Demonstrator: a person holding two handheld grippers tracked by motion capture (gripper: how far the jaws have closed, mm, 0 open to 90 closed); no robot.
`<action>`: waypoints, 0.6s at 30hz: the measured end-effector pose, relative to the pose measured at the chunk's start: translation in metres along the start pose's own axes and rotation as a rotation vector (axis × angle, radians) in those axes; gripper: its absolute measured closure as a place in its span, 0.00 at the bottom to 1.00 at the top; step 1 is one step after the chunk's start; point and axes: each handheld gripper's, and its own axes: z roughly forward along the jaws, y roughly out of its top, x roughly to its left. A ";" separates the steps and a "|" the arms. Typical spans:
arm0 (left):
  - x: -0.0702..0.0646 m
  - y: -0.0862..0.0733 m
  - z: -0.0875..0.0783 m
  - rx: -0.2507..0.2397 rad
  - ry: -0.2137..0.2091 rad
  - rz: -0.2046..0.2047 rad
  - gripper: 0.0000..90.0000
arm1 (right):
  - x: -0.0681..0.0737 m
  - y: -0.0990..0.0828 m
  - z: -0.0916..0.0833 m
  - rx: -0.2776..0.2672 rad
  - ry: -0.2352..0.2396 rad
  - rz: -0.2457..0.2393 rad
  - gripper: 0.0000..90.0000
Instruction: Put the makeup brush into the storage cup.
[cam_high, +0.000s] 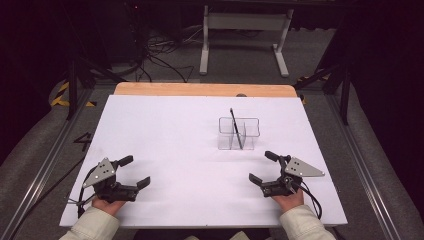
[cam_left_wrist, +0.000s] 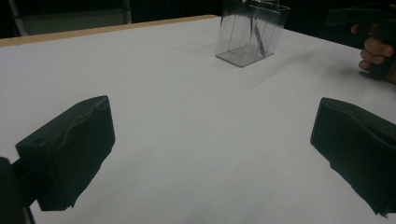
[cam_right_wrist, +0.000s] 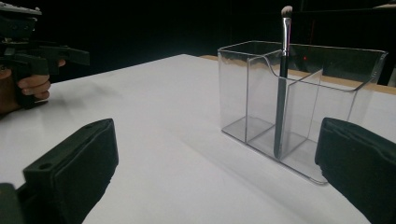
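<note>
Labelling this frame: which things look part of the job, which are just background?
Likely in play:
clear organizer
makeup brush standing in it
left gripper, open
right gripper, open

Background:
white table
white stand on the floor
floor cables

Clear plastic organizer (cam_high: 239, 133) sits upright on the white table, right of centre and toward the far edge. It's a see-through box w/ inner dividers splitting it into compartments, open on top, the walls curving down at the front.

One makeup brush (cam_high: 235, 127) stands inside, in a middle compartment up against a divider. Handle is dark and thin w/ a silvery band, bristle tip up and poking well above the rim. It leans a bit; bottom end rests on the box floor. Other compartments look bare.
</note>
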 end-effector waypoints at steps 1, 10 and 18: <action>0.000 0.000 0.000 0.001 0.000 0.000 0.00 | 0.000 -0.001 0.000 -0.009 0.001 0.004 0.00; 0.001 -0.001 0.001 0.009 -0.011 -0.007 0.00 | 0.003 -0.005 0.004 0.030 -0.021 -0.025 0.00; 0.001 -0.001 0.002 0.010 -0.015 -0.013 0.00 | 0.004 -0.005 0.005 0.037 -0.029 -0.035 0.00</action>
